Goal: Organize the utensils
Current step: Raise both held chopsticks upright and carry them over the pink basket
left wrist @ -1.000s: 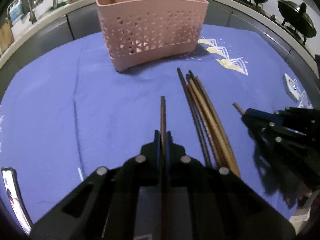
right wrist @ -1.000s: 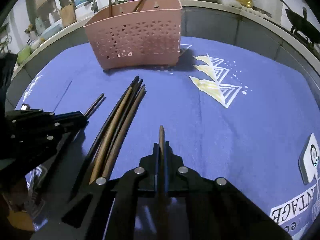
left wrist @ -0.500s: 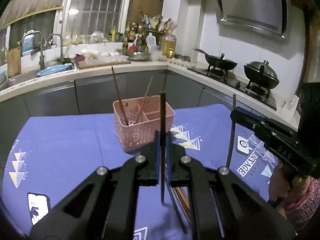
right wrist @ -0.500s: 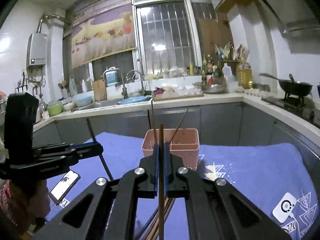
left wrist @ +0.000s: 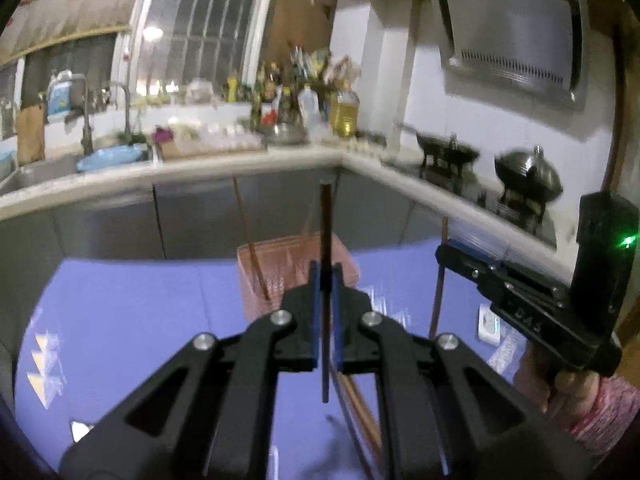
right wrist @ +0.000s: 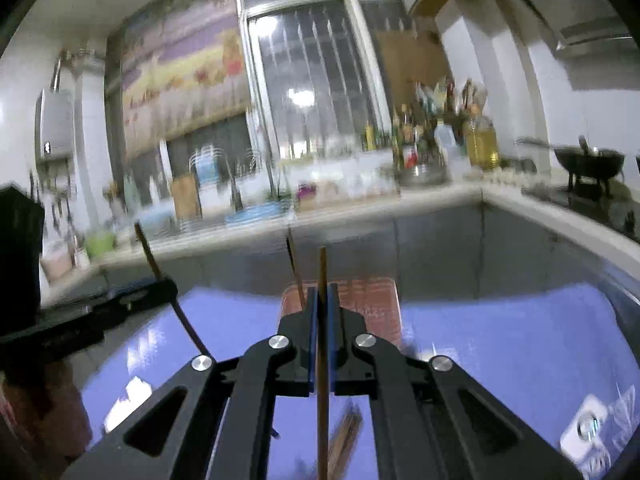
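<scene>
Above the blue cloth (left wrist: pixel 132 320), each gripper (left wrist: pixel 326 280) (right wrist: pixel 322 300) pinches 1 upright chopstick (left wrist: pixel 325 232) (right wrist: pixel 322 276).

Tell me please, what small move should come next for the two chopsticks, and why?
Probably carry both forward over the pink basket and lower them in. Each hand-held gripper, left and right, is shut on an upright chopstick lifted above the blue cloth, short of the basket.

Pink basket (right wrist: pixel 372 300) blurred, half hidden behind jaws.
</scene>
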The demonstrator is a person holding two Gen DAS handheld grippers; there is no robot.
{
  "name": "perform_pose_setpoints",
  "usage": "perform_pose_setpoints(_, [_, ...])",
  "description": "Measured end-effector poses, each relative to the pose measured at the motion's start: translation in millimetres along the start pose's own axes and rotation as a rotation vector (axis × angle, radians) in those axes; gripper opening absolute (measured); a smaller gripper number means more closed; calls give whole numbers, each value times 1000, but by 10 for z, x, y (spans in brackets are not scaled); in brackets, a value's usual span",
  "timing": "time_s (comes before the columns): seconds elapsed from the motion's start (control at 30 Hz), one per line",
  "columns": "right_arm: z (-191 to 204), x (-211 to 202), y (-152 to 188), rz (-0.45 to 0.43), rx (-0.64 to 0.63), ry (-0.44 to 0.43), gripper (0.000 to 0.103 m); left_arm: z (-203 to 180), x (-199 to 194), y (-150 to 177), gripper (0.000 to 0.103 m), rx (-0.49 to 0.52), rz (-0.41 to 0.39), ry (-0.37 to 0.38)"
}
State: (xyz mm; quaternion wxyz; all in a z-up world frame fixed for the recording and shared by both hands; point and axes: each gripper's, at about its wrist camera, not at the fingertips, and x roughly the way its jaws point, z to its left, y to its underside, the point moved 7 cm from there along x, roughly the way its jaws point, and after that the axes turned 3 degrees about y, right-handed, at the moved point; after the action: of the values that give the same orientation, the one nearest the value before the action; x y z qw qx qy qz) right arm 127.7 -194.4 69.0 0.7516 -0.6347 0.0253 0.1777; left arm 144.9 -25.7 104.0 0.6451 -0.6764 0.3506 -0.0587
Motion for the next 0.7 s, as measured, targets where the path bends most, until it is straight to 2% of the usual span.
perform_pose_setpoints(0.07, [22, 130, -394, -84, 23, 4, 5, 41, 3, -329, 5, 7, -58, -31])
perform_pose_setpoints(0.17, [7, 321, -790, -172, 58, 22, 5, 123, 82, -748, 5, -6, -123, -70])
perform_pose_setpoints(0.23, [-17, 484, -957, -216, 63, 47, 5, 153, 202, -915, 5, -1, -140, -101])
perform_pose_setpoints(0.33, [-76, 846, -1062, -218, 81, 66, 5, 222, 450, -996, 5, 14, -138, -150])
perform_pose_setpoints(0.43, [-131, 1191, -989, -211, 66, 101, 5, 308, 787, -879, 5, 29, -87, -192])
perform_pose_setpoints(0.6, [-209, 1666, -539, -106, 36, 133, 5, 460, 1207, -555, 5, 1, 27, -195])
perform_pose_setpoints(0.63, [-205, 1741, -436, -68, 31, 114, 5, 478, 1268, -495, 5, -1, 45, -197])
perform_pose_setpoints(0.7, [-200, 1917, -173, 68, 37, 48, 5, 508, 1412, -363, 6, -4, 100, -192])
